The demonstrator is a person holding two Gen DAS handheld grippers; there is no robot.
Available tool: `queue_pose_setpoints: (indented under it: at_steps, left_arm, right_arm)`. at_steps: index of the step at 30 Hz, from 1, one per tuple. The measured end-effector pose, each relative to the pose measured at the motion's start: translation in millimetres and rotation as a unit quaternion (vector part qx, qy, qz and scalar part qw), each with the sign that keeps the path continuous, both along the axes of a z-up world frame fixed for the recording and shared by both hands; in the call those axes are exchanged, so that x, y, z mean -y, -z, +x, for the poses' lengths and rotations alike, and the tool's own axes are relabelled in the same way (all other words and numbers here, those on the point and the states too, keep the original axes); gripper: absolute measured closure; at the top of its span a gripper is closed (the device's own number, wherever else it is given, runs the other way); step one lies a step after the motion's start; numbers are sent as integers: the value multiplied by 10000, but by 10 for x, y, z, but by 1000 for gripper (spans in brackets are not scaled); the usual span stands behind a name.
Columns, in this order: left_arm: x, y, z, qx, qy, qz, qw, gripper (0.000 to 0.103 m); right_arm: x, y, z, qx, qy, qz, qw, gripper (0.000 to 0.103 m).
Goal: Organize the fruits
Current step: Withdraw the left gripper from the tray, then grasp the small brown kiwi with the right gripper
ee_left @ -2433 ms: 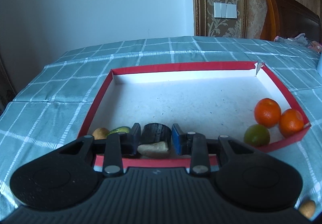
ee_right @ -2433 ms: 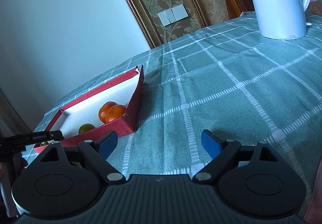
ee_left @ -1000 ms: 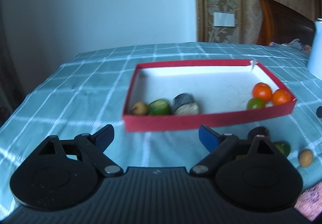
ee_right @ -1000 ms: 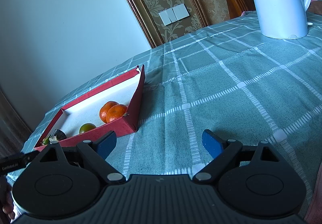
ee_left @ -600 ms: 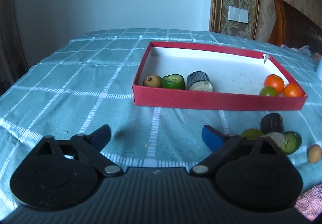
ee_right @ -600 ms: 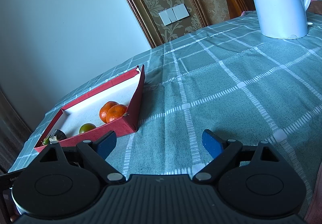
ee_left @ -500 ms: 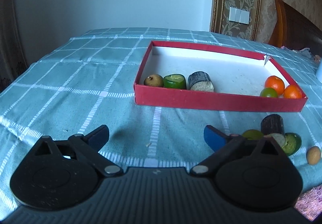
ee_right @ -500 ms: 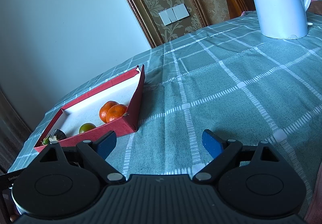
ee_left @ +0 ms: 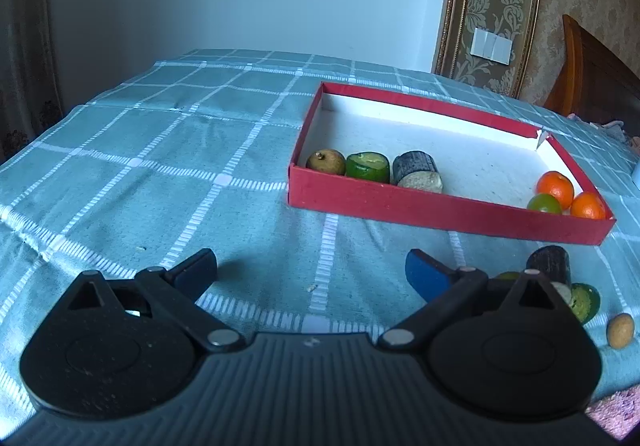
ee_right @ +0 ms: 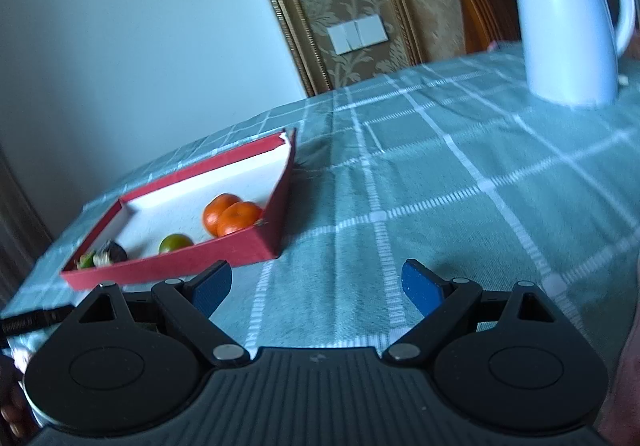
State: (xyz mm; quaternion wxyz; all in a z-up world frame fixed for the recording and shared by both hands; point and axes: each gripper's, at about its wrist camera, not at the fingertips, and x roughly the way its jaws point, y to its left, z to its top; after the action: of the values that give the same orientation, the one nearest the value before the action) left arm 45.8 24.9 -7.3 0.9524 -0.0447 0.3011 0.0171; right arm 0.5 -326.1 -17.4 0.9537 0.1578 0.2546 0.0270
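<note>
Tool (ee_left: 310,272) agape (holding nothing).

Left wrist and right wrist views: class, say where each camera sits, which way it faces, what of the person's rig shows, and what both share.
Left wrist view: on the left gripper, facing the red tray's long side from in front; its open jaws show.
Right wrist view: on the right gripper, facing across the tablecloth toward a white kettle; its open jaws show.
Shared: the tray, two oranges, the wall switch.
</note>
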Motion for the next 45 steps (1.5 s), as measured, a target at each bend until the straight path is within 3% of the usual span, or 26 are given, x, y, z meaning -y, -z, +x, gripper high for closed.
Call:
queue_pose_setpoints:
  at_steps: [10,15,19,30,36,41,45]
  left_arm:
    - [-21,-10,-19,52,-59,-44,10000,0]
    - [-19,-12,-22,60,-46,-55,10000,0]
    - [-14,-16,-23,66,-11,-55,10000,0]
    - [-9,-17,-26,89,25,-65,9999,0]
    - [-9,-16,-25,90,24,-66,9999,0]
    - [-9,-16,-25,91,24,-66,9999,0]
    - [-10,-16,-25,88,26,-67,9999,0]
  right_arm:
    - [-511,-256,-304,209,-885,-670,9936,10]
    - [-811,-199,-396,198,-1201,-1388,9828,12]
    - [-951,-101,-388,28,-1470,-1601,9761,48]
    - [-969,25,-246,-348,-1542,-1531,9755,60]
    - [-1008,33,-246,-350,-1498,-1655,9741,63]
    - [-1064,32,-266,-310,-1522,-1742,9724,77]
    - [-1073,33,-278,-308,-1479,-1736,9732,79]
